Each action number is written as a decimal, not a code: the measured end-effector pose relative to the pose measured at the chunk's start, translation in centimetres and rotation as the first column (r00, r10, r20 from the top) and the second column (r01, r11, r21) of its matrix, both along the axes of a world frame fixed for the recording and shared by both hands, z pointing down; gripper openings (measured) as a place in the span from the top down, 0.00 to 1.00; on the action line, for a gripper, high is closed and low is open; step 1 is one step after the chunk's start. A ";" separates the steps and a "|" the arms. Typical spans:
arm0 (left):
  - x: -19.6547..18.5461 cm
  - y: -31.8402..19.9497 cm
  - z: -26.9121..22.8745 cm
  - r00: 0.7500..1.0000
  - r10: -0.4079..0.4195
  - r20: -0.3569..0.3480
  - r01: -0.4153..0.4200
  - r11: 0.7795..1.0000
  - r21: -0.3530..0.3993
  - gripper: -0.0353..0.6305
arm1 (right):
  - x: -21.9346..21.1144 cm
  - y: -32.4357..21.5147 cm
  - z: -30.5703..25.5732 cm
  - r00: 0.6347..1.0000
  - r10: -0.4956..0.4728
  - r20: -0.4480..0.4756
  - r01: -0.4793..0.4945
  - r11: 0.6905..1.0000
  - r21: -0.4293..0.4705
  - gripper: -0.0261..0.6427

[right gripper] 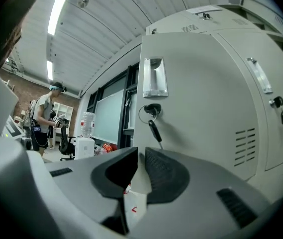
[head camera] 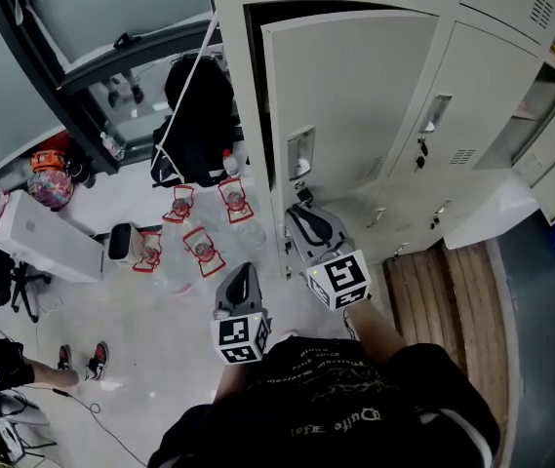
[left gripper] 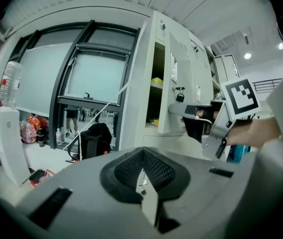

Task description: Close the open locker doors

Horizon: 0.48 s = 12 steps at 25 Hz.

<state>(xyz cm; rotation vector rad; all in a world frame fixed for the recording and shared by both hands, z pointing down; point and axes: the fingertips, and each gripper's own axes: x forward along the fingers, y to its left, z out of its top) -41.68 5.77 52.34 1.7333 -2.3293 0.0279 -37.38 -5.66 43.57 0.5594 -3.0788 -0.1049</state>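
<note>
A person stands before a bank of pale lockers with a hand-held gripper in each hand. At far left we see a black backpack [head camera: 199,115] slumped by the window wall and red-framed items [head camera: 204,247] scattered over the floor [head camera: 131,310] near where the person stands, clutter that we judge could trip a step taken toward the lockers. A white cord [head camera: 184,96] runs from the backpack up toward the locker frame, and if it strays across the opening we think the swinging door could trap it. The left hand-held gripper [left gripper: 142,153] faces the window side of the lockers, its pads clenched tip to tip on nothing. Should it drift into the dark compartment [left gripper: 157,83], it risks being pinched between frame and door. At centre the task's thing, the open locker door [head camera: 355,96], stands swung well out from that compartment. The right hand-held gripper [right gripper: 139,156] sits close to the door's free edge, below the handle recess [right gripper: 154,77], its pads a slim gap apart and empty, so released rather than grasping. Whether it touches the metal we cannot tell. A key [right gripper: 153,126] hangs from the lock just above those pads. We judge that a push placed too high could snag the key, one so near the edge could slide off the smooth face, and too brisk a shove may bounce the door back unlatched. To the right stand closed lockers [head camera: 453,115], with something beyond them that may be open, though we cannot be sure
</note>
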 end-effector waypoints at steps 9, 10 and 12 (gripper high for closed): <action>-2.6 -1.2 0.2 1.000 0.002 -0.006 -0.002 1.000 0.000 0.94 | -2.7 -2.9 0.6 0.999 0.033 -0.036 -0.033 0.999 0.011 0.89; -2.8 -1.3 0.2 1.000 0.001 -0.007 -0.001 1.000 0.001 0.94 | -2.9 -3.2 0.8 0.998 0.038 -0.040 -0.037 0.999 0.011 0.89; -3.3 -1.4 0.2 1.000 0.002 -0.008 -0.002 1.000 0.002 0.94 | -3.3 -3.8 1.0 0.998 0.047 -0.047 -0.046 0.999 0.012 0.89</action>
